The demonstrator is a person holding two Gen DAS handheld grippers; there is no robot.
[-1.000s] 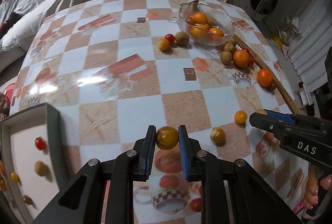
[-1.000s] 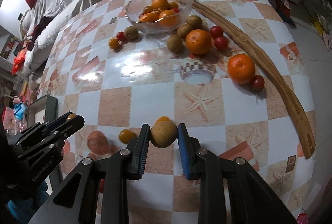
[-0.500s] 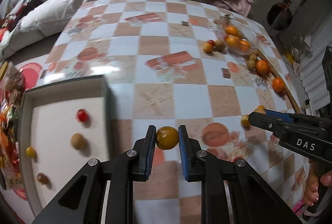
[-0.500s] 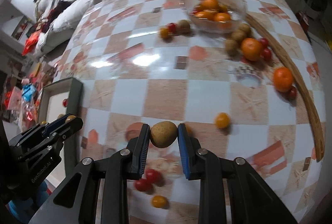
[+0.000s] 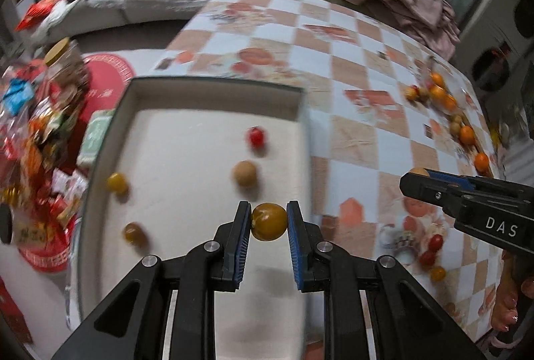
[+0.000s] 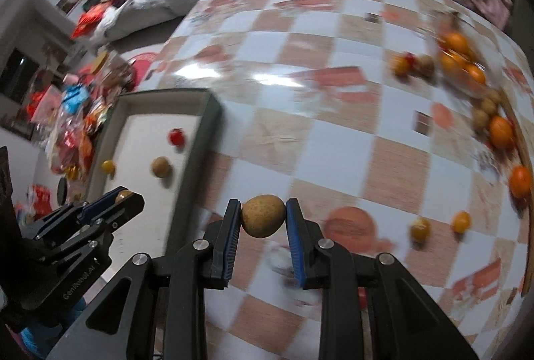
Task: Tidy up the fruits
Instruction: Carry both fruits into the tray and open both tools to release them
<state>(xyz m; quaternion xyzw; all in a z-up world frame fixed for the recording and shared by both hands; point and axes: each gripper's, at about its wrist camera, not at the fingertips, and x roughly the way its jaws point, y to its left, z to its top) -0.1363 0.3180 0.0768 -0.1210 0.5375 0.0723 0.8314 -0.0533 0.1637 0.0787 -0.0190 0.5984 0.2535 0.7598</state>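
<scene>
1. Left tongs [image 5: 268, 221] clamped on yellow-brown tomato [image 5: 269, 221], above tray [image 5: 213, 84] near its right wall.
2. Right tongs [image 6: 263, 216] clamped on tan round fruit [image 6: 262, 215], over counter [image 6: 333, 133] just beside tray.
3. Tray holds four small fruits, at the counter's left edge.

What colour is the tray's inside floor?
White, inside a dark rim; the tray shows best in the left wrist view.

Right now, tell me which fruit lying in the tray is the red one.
The small red tomato, farthest up the tray near its right wall. The other three lying there are a tan fruit and two yellowish ones.
</scene>
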